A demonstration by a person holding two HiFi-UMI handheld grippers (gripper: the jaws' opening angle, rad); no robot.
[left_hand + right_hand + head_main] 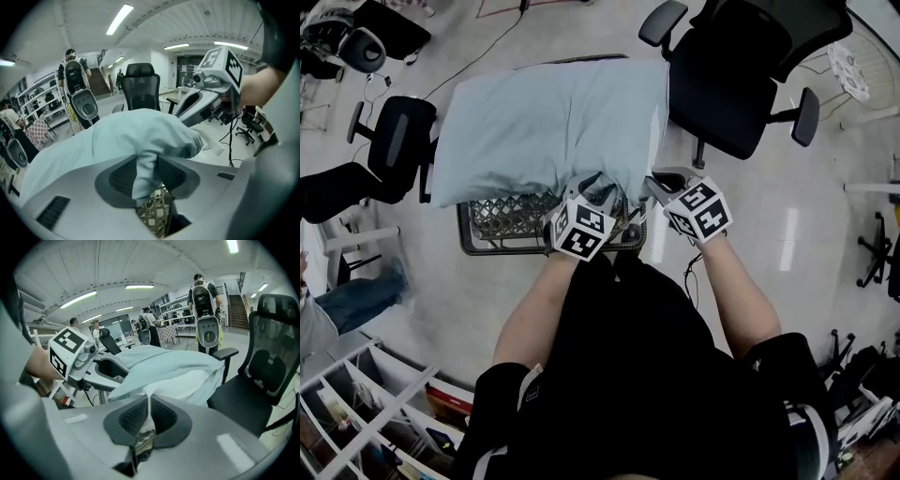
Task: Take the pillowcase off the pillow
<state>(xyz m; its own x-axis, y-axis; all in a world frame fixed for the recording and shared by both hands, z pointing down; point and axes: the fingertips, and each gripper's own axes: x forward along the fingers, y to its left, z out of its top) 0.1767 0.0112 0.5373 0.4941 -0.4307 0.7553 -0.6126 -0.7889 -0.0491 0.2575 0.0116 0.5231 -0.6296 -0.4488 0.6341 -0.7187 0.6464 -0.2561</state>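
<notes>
A pillow in a pale blue pillowcase (553,122) lies on a wire basket (502,225). Both grippers are at its near right corner. My left gripper (598,187) stands open, and a hanging fold of the pillowcase (145,173) sits loosely between its pads (123,176). My right gripper (661,183) is shut on a thin edge of the pillowcase (149,411) at the open end. There the white pillow (187,387) shows inside the blue cover (159,364). Each gripper also appears in the other's view, close beside the fabric.
A black office chair (731,75) stands close to the pillow's right end. A smaller black chair (394,141) is at the left. White shelving (366,412) is near my left side. People with backpacks stand farther off (204,301).
</notes>
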